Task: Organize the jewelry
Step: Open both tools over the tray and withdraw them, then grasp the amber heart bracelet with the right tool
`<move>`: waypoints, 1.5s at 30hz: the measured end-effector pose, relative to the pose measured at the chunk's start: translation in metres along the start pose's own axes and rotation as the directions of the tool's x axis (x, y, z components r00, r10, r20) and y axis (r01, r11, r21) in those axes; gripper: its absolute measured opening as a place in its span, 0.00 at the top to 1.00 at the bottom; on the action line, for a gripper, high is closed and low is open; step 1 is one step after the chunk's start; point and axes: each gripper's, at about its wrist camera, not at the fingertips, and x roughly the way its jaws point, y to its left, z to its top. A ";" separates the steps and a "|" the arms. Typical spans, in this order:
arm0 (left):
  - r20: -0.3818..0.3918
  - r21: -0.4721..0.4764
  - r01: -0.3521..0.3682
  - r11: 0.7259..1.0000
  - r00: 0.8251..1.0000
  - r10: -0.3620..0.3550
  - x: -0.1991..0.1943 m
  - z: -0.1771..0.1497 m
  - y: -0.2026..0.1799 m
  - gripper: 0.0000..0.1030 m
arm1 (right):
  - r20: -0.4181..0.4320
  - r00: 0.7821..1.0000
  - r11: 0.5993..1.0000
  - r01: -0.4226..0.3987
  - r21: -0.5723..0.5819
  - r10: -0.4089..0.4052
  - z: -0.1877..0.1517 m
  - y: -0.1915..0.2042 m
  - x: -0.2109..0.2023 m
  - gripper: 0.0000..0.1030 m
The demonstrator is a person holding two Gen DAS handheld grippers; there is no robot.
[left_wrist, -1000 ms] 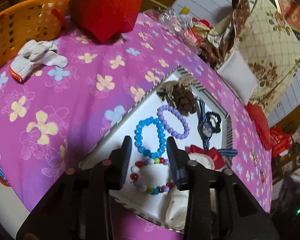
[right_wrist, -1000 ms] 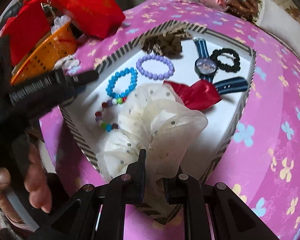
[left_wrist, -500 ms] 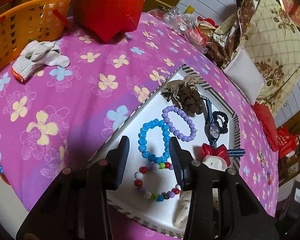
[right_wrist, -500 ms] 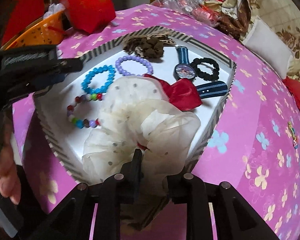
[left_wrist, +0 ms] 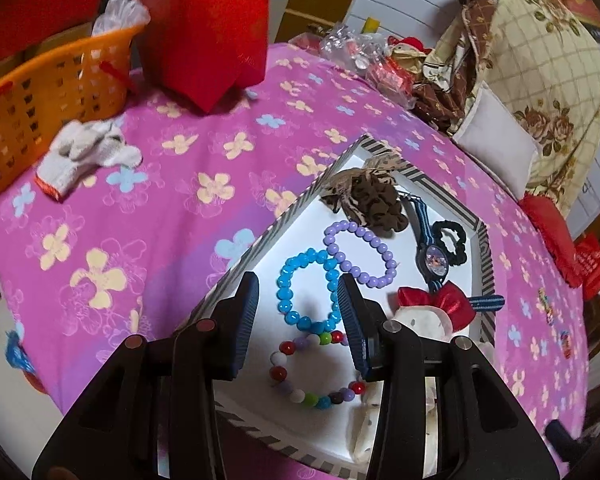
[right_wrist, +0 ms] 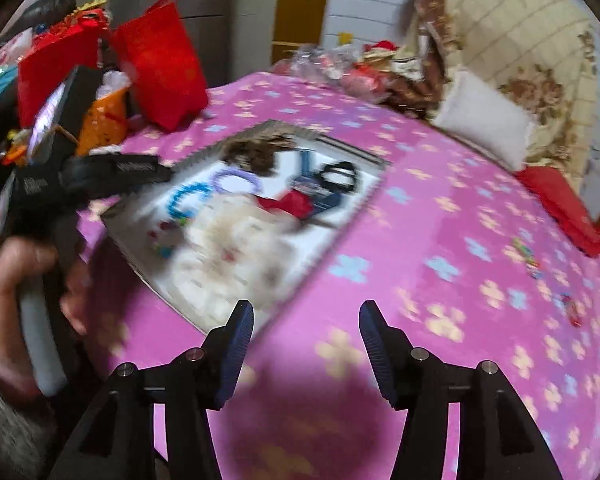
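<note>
The left hand-held gripper hangs with jaws apart and empty over the striped-rim white tray, framing the sky-blue round-bead bracelet. This lies flat just beside the lilac bead bracelet, above the multicoloured bead bracelet. The right hand-held gripper (its view is blurred) has just been opening, nothing between its jaws, above the pink flowered cloth beside the tray, where the cream dotted fabric scrunchie rests.

Left cam: close above striped tray, looking down. Right cam: farther back. Both share tray.
</note>
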 end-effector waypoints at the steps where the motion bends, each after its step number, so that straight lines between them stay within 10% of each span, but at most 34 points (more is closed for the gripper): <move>1: 0.006 0.014 -0.006 1.000 1.000 0.006 -0.002 -0.001 -0.003 0.61 | -0.004 1.000 1.000 0.023 0.011 -0.023 -0.008 -0.008 -0.004 0.49; 8: 0.042 0.143 -0.074 0.987 0.997 0.068 -0.023 -0.019 -0.035 0.61 | -0.060 0.992 0.968 0.119 0.223 -0.108 -0.050 -0.088 -0.024 0.49; 26: 0.136 0.489 -0.016 0.872 0.989 -0.058 -0.141 -0.079 -0.178 0.43 | 0.007 0.987 0.870 0.138 0.473 -0.161 -0.117 -0.178 -0.083 0.45; 37: 0.025 0.566 0.046 0.823 0.997 -0.074 -0.110 -0.110 -0.227 0.43 | -0.052 0.983 0.803 0.174 0.570 -0.176 -0.155 -0.228 -0.074 0.44; 45: -0.076 0.690 0.136 0.711 0.990 -0.116 -0.052 -0.151 -0.271 0.43 | -0.156 0.967 0.786 0.254 0.564 -0.200 -0.149 -0.268 -0.040 0.44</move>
